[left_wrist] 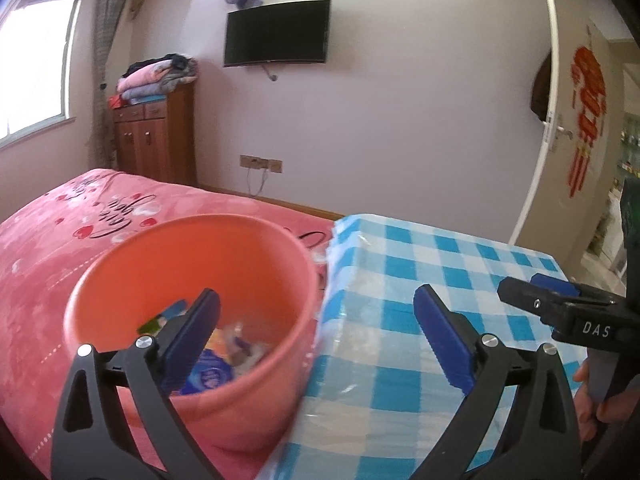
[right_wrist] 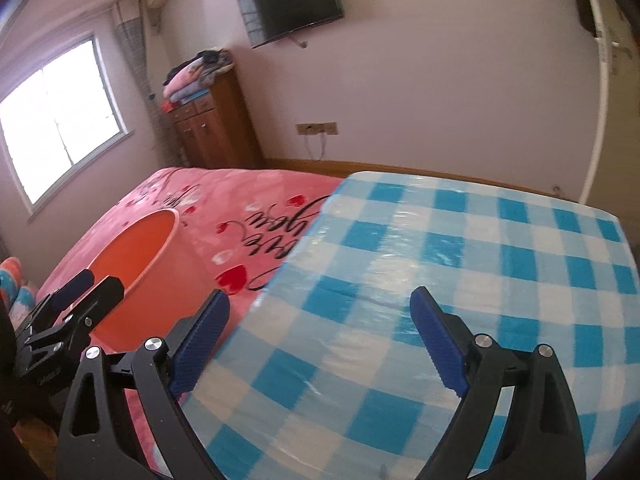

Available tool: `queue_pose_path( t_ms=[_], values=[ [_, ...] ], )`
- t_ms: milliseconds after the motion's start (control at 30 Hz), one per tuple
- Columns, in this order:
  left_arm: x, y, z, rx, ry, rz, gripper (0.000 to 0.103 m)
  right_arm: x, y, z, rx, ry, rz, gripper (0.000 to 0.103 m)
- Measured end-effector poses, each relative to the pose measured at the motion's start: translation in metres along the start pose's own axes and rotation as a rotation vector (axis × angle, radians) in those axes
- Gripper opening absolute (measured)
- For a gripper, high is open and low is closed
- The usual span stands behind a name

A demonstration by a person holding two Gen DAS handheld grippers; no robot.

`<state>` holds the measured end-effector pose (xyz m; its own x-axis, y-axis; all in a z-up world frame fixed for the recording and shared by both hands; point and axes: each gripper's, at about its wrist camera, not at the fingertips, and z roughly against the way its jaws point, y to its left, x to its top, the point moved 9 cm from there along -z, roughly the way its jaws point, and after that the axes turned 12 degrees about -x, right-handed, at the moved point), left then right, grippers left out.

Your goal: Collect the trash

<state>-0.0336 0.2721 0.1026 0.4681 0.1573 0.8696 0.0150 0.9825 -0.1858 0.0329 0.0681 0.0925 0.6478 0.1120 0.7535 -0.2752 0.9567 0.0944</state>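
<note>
An orange plastic bucket (left_wrist: 192, 248) stands beside the table, against the pink bed. Wrappers and other trash (left_wrist: 236, 346) lie at its bottom, a blue packet among them. My left gripper (left_wrist: 316, 296) hangs open over the bucket's right rim and the table corner, nothing between its blue pads. In the left wrist view my right gripper (left_wrist: 528, 282) comes in from the right edge. My right gripper (right_wrist: 320, 298) stands open and empty above the checked table. Its view shows the bucket (right_wrist: 136, 248) lower left, with my left gripper (right_wrist: 94, 286) in front of it.
The table (left_wrist: 440, 264) wears a blue-and-white checked cloth under clear plastic. The bed (left_wrist: 60, 232) with a pink heart cover lies behind the bucket. A wooden cabinet (left_wrist: 156, 140) with folded blankets, a wall TV (left_wrist: 276, 32) and an open white door (left_wrist: 548, 120) stand beyond.
</note>
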Motion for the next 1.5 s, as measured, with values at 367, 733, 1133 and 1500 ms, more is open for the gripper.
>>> queue_pose_path(
  t_ms=[367,733,1133,1500],
  values=[
    [-0.013,-0.063,-0.013,-0.096,0.029,-0.052,0.098,-0.019,-0.065,0.025,-0.126,-0.036,-0.053,0.091],
    [-0.035,-0.122,-0.028,-0.165,0.068,-0.098,0.099,-0.050,-0.129,0.056,-0.281,-0.073,-0.089,0.091],
    [-0.060,-0.171,-0.038,-0.229,0.116,-0.147,0.099,-0.078,-0.181,0.088,-0.413,-0.105,-0.131,0.091],
    [-0.070,-0.191,-0.032,-0.239,0.126,-0.165,0.099,-0.101,-0.196,0.109,-0.477,-0.121,-0.135,0.091]
  ],
)
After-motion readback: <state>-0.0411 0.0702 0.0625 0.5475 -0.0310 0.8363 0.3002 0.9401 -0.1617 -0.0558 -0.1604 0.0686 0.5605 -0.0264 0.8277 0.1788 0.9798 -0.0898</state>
